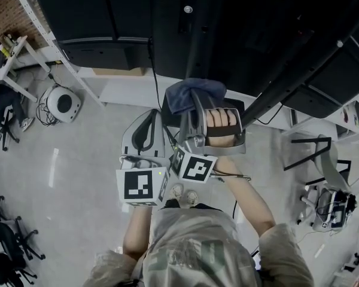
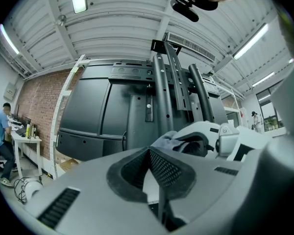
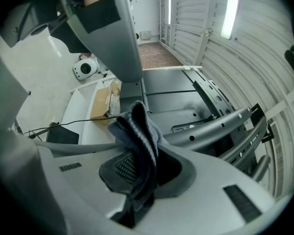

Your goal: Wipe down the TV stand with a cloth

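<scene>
Right tool (image 3: 137, 173) was clamped on the cloth (image 3: 136, 129), pinching a folded bunch w/ most of the fabric poking out past the tips. That was prob. so the soft wad, not the plastic, meets the surface. Head view agreed: the cloth (image 1: 192, 93) was bunched ahead of the tool, w/ the hand (image 1: 220, 119) on the handle behind it. It was held at the back of the TV stand (image 1: 197, 34), by the black upright column and over the white base (image 1: 128, 91). Couldn't tell whether the cloth actually touched the stand.

Left tool (image 2: 154, 169) had its jaws closed together, nothing btw them. It sat lower, just beside the right one on its left, pointed at the same stand (image 2: 161, 89). It was likely parked out of the way, since wiping needs one tool only.

Room to move:
- **Right of the cloth:** the column and angled mount bars (image 3: 220, 124) ran close, so strokes there would be tight. Bars & bolt heads could snag fabric.
- **Left of the cloth:** a black cable (image 1: 154, 76) hung down the stand's back just beside it, another catch risk.
- **Base:** it offered a long flat edge to run along leftward.
- **Floor:** the floor (image 1: 78, 160) gave space to step left. A round white device (image 1: 63, 103) lay well apart on that side, and a cardboard box (image 3: 102, 99) sat by the base.
</scene>
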Motion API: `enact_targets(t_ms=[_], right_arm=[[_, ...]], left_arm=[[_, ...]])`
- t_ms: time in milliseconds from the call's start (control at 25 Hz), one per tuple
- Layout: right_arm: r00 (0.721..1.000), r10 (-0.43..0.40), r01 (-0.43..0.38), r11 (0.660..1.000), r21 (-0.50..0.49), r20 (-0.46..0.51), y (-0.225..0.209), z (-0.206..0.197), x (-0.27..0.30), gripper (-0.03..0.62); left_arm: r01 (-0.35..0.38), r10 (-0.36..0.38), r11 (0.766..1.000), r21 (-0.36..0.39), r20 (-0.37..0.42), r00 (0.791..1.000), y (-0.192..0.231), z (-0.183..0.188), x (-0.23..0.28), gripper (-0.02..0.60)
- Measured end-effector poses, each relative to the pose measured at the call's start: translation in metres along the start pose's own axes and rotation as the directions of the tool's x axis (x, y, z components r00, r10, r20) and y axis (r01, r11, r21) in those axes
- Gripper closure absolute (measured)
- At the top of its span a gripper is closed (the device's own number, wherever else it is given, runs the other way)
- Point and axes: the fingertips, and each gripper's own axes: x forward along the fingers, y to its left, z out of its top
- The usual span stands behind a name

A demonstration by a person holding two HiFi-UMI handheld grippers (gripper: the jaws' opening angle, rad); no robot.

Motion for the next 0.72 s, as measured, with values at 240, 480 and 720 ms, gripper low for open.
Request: enact_targets(t_ms=[240, 480, 720], right_arm=[[0.999, 0.034, -0.034, 0.999, 0.006, 0.000, 0.029, -0.005, 0.001, 0.537], [0.995, 0.101, -0.101, 0.994, 0.028, 0.005, 0.065, -0.010, -0.003, 0.537], [0.995, 0.097, -0.098, 0.995, 0.036, 0.018, 0.093, -0.017, -0.004, 0.537]], left_arm=[[0.007, -0.007, 1.000, 0.011, -0.040, 0.999, -0.006, -0.021, 0.003, 0.566], [-0.002, 0.002, 1.000, 0.005, -0.071, 0.997, -0.006, -0.045, 0.000, 0.566], [-0.009, 0.010, 1.000, 0.011, -0.061, 0.998, -0.007, -0.069, 0.007, 0.566]])
